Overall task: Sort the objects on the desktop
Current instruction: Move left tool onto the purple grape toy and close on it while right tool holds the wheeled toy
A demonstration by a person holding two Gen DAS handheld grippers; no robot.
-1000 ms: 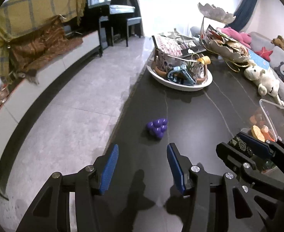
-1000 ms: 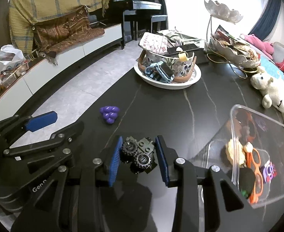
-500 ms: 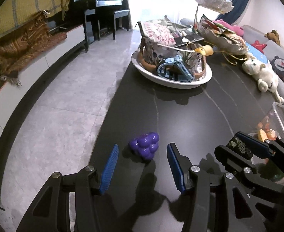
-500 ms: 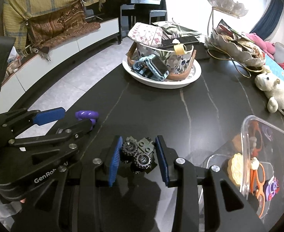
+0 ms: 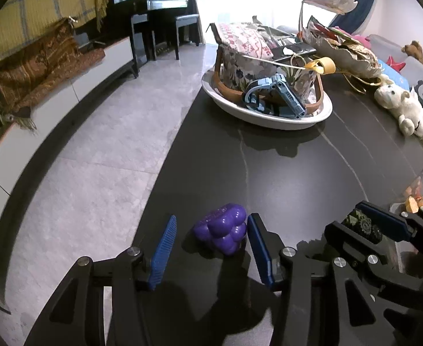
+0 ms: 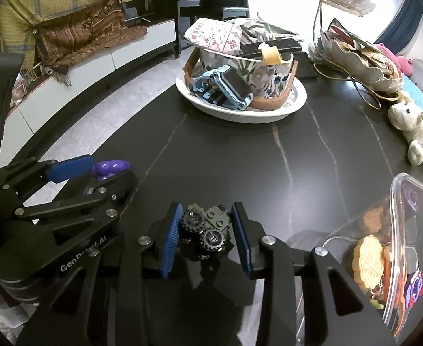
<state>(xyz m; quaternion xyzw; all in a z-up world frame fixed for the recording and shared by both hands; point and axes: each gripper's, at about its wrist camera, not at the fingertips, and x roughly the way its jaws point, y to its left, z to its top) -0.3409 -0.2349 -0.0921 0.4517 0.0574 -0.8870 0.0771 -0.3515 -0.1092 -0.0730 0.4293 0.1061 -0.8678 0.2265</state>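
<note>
A purple grape-shaped toy [image 5: 221,232] lies on the black table [image 5: 283,178] near its left edge. My left gripper [image 5: 212,222] straddles it and its jaws are closing; the right pad is almost at the toy, while a gap shows beside the left pad [image 5: 163,248]. The toy [image 6: 110,167] peeks out behind the left gripper [image 6: 96,173] in the right wrist view. My right gripper [image 6: 207,216] is shut on a grey toy block with black gear wheels [image 6: 207,229], held just above the table. The block [image 5: 365,226] also shows in the left wrist view.
A clear plastic box [image 6: 396,180] with a mooncake-shaped toy, orange glasses and other small things stands at the right. Farther back are a white dish [image 6: 269,114] with a floral bag and a blue watch, a shell-shaped stand [image 6: 364,66] and a plush sheep [image 6: 416,132]. Floor drops off left.
Both grippers have moved forward and down over the table. The purple toy, once ahead of the left fingers, now sits between them, and the left jaws have narrowed. The right grip is unchanged.
</note>
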